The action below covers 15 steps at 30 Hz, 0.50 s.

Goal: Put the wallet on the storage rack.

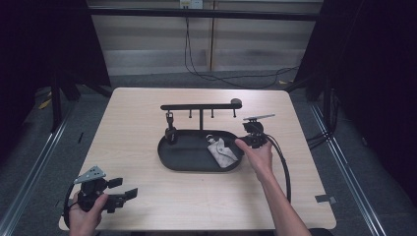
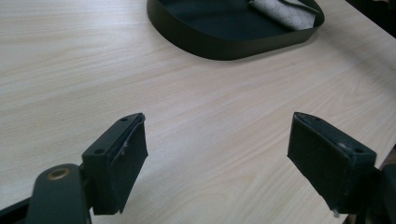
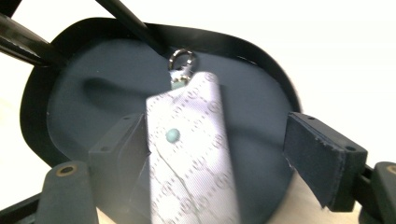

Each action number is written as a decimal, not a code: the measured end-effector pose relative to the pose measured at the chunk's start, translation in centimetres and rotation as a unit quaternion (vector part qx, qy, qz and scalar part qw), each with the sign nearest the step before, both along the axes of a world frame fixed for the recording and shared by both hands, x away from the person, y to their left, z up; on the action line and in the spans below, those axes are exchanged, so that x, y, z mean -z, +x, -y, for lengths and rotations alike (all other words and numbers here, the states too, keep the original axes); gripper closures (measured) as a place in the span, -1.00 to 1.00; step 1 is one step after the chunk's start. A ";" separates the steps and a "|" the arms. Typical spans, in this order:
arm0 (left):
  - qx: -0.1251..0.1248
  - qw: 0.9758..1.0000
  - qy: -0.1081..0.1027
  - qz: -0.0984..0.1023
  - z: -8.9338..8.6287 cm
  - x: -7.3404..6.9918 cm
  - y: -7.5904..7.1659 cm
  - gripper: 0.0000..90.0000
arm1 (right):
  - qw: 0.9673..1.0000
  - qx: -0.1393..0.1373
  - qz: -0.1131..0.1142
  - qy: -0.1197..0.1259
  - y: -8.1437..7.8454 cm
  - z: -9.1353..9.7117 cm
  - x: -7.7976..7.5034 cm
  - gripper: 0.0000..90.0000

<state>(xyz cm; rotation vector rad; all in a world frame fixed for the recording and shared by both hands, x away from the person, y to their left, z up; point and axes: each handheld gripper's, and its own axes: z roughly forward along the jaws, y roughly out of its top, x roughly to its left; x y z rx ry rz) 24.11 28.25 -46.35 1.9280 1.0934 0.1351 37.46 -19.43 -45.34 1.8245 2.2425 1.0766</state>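
Right tool (image 1: 242, 143) sat at the right rim of the tray (image 1: 169, 162), jaws wide and holding nothing. Left tool (image 1: 129, 192) rested at the near left corner of the tabletop (image 1: 137, 108), jaws also wide and empty, well apart from the tray.

Pouch (image 1: 222, 152) lay flat in the right part of the tray, pale patterned fabric with a stud and a metal ring (image 3: 181, 57) at one end. In the right gripper view the pouch (image 3: 189, 149) ran lengthwise away from the camera, ring end far, plain end near. Its long axis was roughly in line with the tool's reach, so the jaws straddled its short width. Its left edge was at or touching the left jaw pad; a clear gap remained to the right jaw. The pouch was therefore off-centre between the jaws, biased left. The picture was blurred there, so contact with the left pad could not be confirmed.

Rack (image 1: 200, 106) stood behind the tray, horizontal bar with short pegs hanging below; a small dark item (image 1: 170, 132) hung from the left peg. The ring pointed toward the rack side.

Judgement: the right hand was much the nearer and already placed for the grasp; the left was out of play. The pick turned on closing across the pouch's width. A small shift leftward would centre it. With the ring at the far end, a grip on the near half would leave the ring free for a peg.
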 end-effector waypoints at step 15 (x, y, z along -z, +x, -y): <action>-0.002 1.000 -0.001 0.003 0.0 -0.1 -0.1 -0.56 | 0.999 -0.003 0.044 0.004 -4.1 2.6 -0.5 -0.46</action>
